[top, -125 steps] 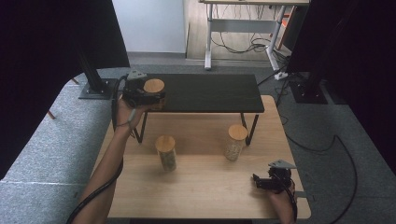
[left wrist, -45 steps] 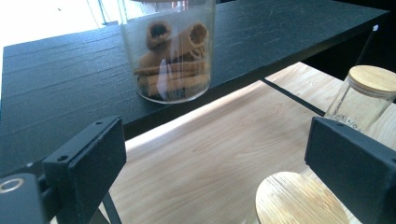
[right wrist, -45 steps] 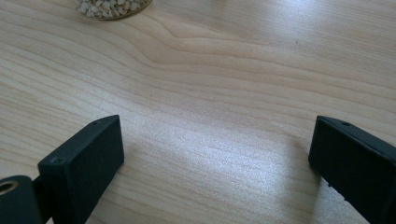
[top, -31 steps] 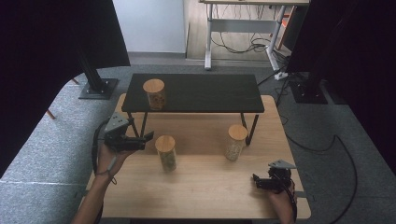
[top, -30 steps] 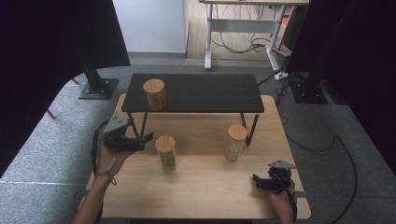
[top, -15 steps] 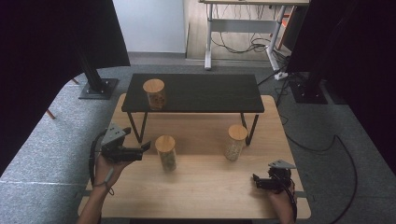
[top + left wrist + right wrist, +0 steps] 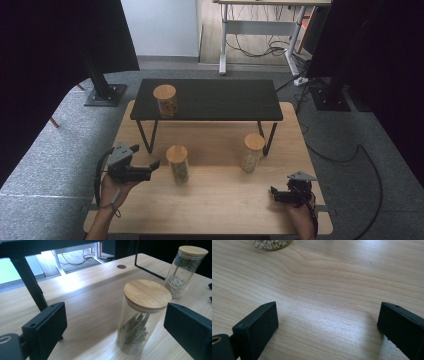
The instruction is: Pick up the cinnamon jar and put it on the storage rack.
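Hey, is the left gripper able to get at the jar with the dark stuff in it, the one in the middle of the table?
Probably yes. The left gripper is open and points at the jar, which stands upright on bare wooden table with nothing between them. In the left gripper view the jar sits between the jaws, just ahead.

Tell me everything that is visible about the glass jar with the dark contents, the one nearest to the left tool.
The tall clear glass jar with a round bamboo lid stands upright on the light wooden table, in front of the black shelf. It is closed, and dark leaf-like pieces fill roughly its lower half. The left tool is open and points at it without touching it; in the left gripper view the jar sits between the jaws, nearer the right one.
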Demonstrator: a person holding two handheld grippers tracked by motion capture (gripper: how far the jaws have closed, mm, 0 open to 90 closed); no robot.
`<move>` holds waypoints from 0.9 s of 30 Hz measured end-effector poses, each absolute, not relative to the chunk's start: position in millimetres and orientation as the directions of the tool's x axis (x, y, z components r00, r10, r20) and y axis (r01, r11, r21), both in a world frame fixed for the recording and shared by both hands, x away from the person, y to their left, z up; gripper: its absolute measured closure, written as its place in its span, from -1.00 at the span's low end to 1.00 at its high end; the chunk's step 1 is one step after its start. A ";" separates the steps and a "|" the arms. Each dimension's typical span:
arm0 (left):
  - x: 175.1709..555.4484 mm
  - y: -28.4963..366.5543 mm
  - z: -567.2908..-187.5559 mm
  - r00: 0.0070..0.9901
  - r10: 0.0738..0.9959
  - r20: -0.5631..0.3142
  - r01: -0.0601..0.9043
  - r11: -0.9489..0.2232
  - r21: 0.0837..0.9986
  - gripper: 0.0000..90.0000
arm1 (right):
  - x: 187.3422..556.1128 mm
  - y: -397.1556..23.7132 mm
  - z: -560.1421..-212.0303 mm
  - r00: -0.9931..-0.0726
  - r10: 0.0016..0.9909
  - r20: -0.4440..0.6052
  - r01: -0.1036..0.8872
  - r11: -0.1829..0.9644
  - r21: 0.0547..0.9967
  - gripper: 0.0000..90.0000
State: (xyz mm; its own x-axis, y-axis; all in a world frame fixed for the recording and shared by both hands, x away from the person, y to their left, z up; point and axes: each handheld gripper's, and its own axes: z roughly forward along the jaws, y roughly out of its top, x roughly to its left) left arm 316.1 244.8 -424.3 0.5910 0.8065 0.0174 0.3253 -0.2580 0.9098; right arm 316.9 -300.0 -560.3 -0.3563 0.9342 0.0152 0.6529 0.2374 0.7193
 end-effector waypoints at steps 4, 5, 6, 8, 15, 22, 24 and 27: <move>311.8 245.0 -429.6 0.591 0.806 0.020 0.324 -0.260 0.910 -0.91 | 316.9 -300.0 -560.3 -0.356 0.934 0.015 0.653 0.237 0.719 -0.93; 310.9 245.3 -431.1 0.591 0.807 0.019 0.325 -0.260 0.909 -0.91 | 316.9 -300.0 -560.3 -0.356 0.934 0.015 0.653 0.237 0.719 -0.93; 309.8 245.4 -432.8 0.589 0.808 0.016 0.329 -0.258 0.908 -0.91 | 316.9 -300.0 -560.3 -0.356 0.934 0.015 0.653 0.238 0.719 -0.93; 308.1 245.6 -436.7 0.588 0.809 0.009 0.335 -0.254 0.907 -0.91 | 316.9 -300.0 -560.3 -0.356 0.934 0.015 0.653 0.237 0.719 -0.93; 304.0 246.8 -449.5 0.578 0.816 0.000 0.349 -0.248 0.904 -0.92 | 316.9 -300.0 -560.3 -0.356 0.934 0.015 0.653 0.237 0.719 -0.93; 300.1 247.6 -462.0 0.569 0.822 0.013 0.365 -0.267 0.892 -0.92 | 316.9 -300.0 -560.3 -0.356 0.934 0.015 0.653 0.237 0.719 -0.93; 298.7 248.3 -465.5 0.565 0.825 0.014 0.369 -0.268 0.890 -0.92 | 316.9 -300.0 -560.3 -0.356 0.934 0.015 0.653 0.237 0.720 -0.93; 297.3 249.5 -470.7 0.559 0.829 0.013 0.379 -0.269 0.885 -0.92 | 316.9 -300.0 -560.3 -0.356 0.934 0.015 0.653 0.237 0.719 -0.93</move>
State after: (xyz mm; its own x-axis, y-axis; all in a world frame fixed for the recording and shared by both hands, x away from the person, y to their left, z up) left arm 297.3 249.5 -470.7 0.5587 0.8293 0.0126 0.3794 -0.2691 0.8852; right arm 316.9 -300.0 -560.3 -0.3563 0.9343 0.0152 0.6528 0.2372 0.7194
